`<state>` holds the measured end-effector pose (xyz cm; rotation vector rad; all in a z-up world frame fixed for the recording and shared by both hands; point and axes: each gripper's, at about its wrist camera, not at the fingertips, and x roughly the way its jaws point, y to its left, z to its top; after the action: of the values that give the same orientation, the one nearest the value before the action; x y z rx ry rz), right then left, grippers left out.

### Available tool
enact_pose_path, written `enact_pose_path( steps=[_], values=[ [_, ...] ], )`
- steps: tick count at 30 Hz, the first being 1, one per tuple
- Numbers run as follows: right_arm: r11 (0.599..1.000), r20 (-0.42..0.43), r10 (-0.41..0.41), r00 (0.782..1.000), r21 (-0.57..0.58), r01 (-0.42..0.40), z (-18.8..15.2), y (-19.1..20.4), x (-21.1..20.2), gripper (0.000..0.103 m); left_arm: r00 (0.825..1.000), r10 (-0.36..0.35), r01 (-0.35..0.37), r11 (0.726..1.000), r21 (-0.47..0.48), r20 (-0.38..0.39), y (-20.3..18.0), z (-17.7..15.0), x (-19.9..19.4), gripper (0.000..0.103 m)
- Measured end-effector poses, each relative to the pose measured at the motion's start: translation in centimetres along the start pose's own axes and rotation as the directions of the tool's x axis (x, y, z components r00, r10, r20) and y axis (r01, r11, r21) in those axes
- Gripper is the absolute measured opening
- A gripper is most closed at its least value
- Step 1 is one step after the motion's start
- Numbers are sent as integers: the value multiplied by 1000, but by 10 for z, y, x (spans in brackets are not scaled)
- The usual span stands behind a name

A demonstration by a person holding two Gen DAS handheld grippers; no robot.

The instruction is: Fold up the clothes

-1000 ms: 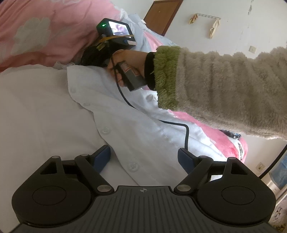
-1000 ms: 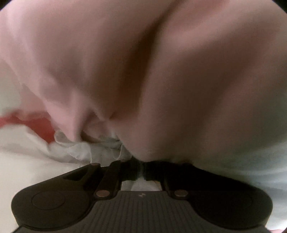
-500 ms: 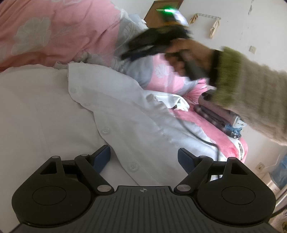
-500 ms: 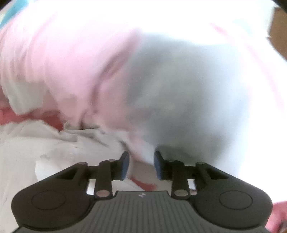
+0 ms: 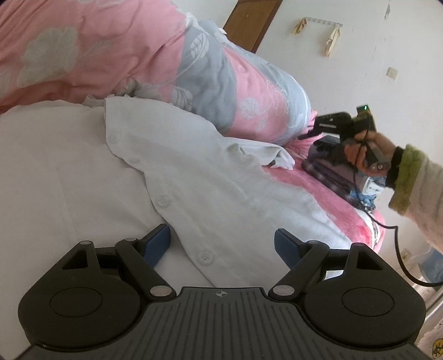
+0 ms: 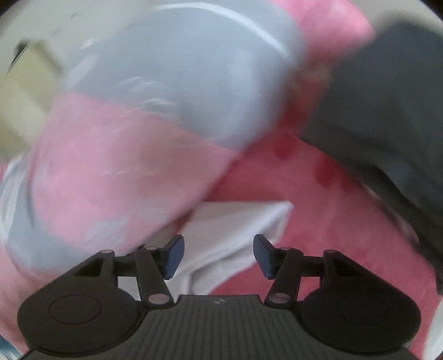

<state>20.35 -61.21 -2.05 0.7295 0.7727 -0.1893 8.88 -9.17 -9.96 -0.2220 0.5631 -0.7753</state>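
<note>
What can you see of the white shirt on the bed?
The white shirt is thin woven cotton by the look, lying spread flat on the bed, button placket running diagonally with four white buttons visible. Its far end bunches into a crumpled sleeve or cuff on the pink blanket; its upper edge lies against the pink-and-grey quilt. The left gripper hovers over the near hem, jaws wide, gripping nothing.

shirt (image 5: 210, 193): smooth white cloth, plastic buttons | quilt (image 5: 110, 47): soft pink-grey printed cloth | sleeve (image 5: 420, 191): fuzzy fleece | left gripper (image 5: 221, 243): matt black plastic, ribbed | door (image 5: 249, 25): brown wood
</note>
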Motion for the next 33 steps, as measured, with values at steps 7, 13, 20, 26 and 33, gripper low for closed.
enact_pose_path(
  steps=[7, 13, 20, 26, 33],
  values=[
    [987, -35, 3, 999, 161, 2, -22, -35, 37, 57, 1000, 11, -11, 1000, 11, -4, -2, 0, 0, 83],
    [995, 49, -46, 998, 90, 42, -40, -23, 57, 1, 1000, 14, -14, 1000, 15, -4, -3, 1, 0, 83],
    [928, 283, 10, 959, -361, 97, -42, 69, 0, 0, 1000, 10, -10, 1000, 5, -1, -1, 0, -1, 83],
    [288, 208, 138, 968, -944, 161, -156, 188, -8, 0, 1000, 7, -7, 1000, 1, 2, 0, 0, -1, 83],
    [-184, 38, 59, 998, -982, 48, -305, 193, 4, 38, 1000, 4, -4, 1000, -2, 1, 1, 1, 0, 83]
  ],
)
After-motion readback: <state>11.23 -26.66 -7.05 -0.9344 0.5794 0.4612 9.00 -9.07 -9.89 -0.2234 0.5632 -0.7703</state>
